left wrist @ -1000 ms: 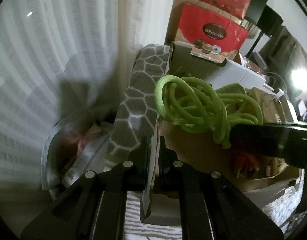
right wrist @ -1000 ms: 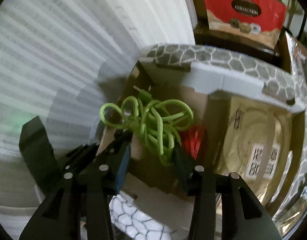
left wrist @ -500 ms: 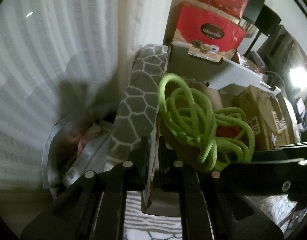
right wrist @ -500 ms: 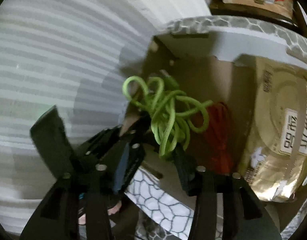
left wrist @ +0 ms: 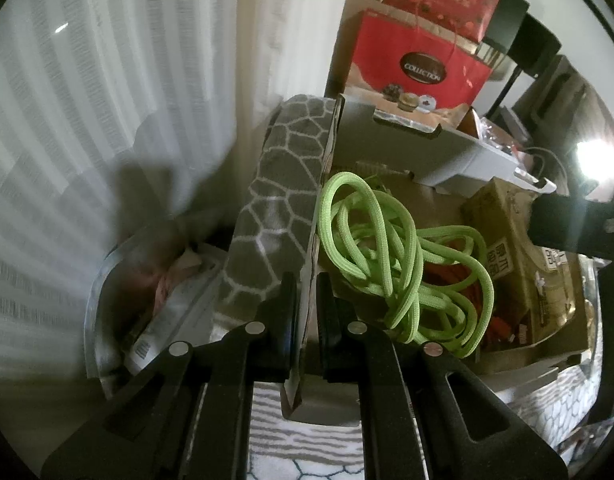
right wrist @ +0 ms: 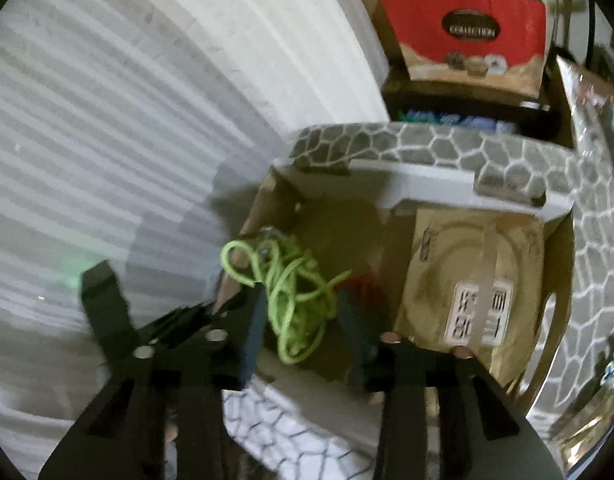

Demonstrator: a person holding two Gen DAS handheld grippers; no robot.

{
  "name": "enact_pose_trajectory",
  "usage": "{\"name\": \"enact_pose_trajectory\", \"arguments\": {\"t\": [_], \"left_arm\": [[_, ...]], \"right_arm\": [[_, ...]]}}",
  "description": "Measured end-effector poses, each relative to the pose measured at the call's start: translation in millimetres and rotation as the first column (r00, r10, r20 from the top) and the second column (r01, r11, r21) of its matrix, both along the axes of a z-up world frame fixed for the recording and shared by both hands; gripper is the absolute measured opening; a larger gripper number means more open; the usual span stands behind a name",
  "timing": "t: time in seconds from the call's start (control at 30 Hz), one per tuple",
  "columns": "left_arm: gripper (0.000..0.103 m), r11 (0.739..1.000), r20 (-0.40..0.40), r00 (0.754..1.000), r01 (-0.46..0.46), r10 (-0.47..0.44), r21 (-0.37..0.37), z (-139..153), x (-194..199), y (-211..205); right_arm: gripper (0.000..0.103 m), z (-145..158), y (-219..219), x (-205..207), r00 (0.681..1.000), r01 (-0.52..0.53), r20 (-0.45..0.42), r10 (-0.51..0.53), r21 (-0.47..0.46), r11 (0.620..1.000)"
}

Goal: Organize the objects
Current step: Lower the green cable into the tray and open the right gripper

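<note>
Green cord (left wrist: 403, 256) dropped into box (left wrist: 283, 200); right tool (right wrist: 303, 320) lifted, closing empty around it. Left tool (left wrist: 306, 320) clamped box wall. Risk: loops snagged, dragged out.

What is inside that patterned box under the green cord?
Inside the box, the green cord lies tangled over something orange-red, mostly covered. Beside them sits a brown carton with printed labels. The box floor beneath is hidden.

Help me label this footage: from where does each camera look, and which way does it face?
Left wrist: sits on the left claw, looking steeply down its fingers, shut on the honeycomb-patterned grey box's wall.
Right wrist: on the right claw, facing down into that box; closing jaws flank the cord.
Shared: tangled lime-green cord, red gift bag.
</note>
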State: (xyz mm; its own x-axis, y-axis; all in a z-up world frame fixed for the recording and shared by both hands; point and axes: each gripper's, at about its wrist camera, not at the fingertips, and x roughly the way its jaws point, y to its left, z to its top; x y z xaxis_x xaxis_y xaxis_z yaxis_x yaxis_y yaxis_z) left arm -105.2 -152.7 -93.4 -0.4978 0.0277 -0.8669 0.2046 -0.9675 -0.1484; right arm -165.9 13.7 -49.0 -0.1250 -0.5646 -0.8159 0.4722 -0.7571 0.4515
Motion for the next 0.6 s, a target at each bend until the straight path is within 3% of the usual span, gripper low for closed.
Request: {"name": "enact_pose_trajectory", "arguments": {"t": [0.13,0.33,0.6], "left_arm": [[0.009,1.0,0.002,1.0,0.002,-0.002,-0.001,0,0,0],[0.009,1.0,0.004,1.0,0.002,-0.002,0.0,-1,-1,-1],[0.009,1.0,0.008,1.0,0.002,-0.002,-0.01,-4,-2,1]], "right_arm": [[0.021,-18,-16,1,0.998,-0.037,-0.038,0.04,0.066,0.997],[0.013,-46,-27,12,0.992,-0.082,-0.082,0.095,0.148,0.986],[0.019,-21,-13,12,0.986,-0.08,-0.131,0.098,0.137,0.987]]}}
